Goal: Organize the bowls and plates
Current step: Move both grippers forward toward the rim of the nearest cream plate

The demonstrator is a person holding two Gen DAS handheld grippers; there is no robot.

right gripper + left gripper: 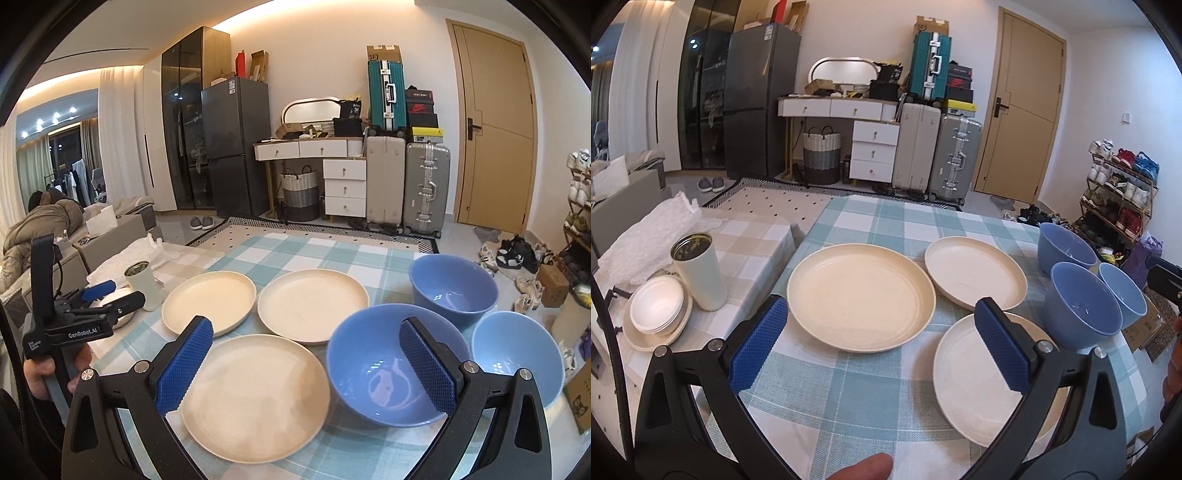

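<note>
Three cream plates lie on the blue checked tablecloth (849,387): a large one (860,297), a far one (975,271) and a near right one (964,384). Three blue bowls (1084,312) cluster at the right. My left gripper (881,343) hovers open above the near edge of the large plate, holding nothing. In the right wrist view the plates (255,397) (313,305) (208,301) and the bowls (384,369) (452,286) (517,354) all show. My right gripper (306,363) is open above the near plate and the nearest bowl, empty. The left gripper (110,291) appears at the left, held by a hand.
On a beige checked table to the left stand a white tumbler (700,273), stacked white bowls on a plate (657,310) and bubble wrap (653,229). Beyond are a fridge (759,99), drawers, suitcases (955,158), a door and a shoe rack (1119,192). A cardboard box (581,391) sits right.
</note>
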